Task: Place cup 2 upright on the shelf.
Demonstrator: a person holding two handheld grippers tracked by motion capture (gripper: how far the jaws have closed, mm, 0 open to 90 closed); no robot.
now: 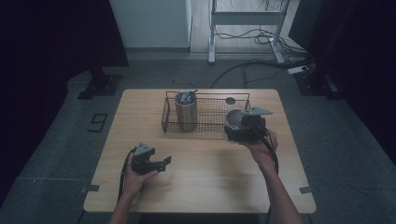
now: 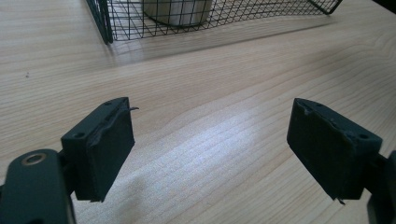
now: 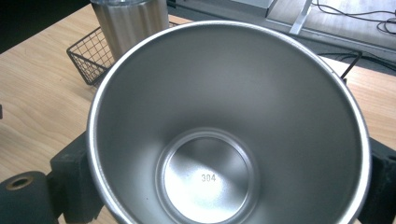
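The number "304" is stamped on the inside bottom of the steel cup (image 3: 210,140), seen in the right gripper view. On the floor left of the table (image 1: 140,196), a dark mark (image 1: 98,122) looks perhaps like a "9", but this is not sure.

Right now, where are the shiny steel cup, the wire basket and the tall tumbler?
steel cup (image 3: 208,179), right gripper view, inner bottom, beside the stamped 304.
wire basket (image 1: 215,114), high view, its mesh wall.
tall tumbler (image 1: 186,114), high view, its side.
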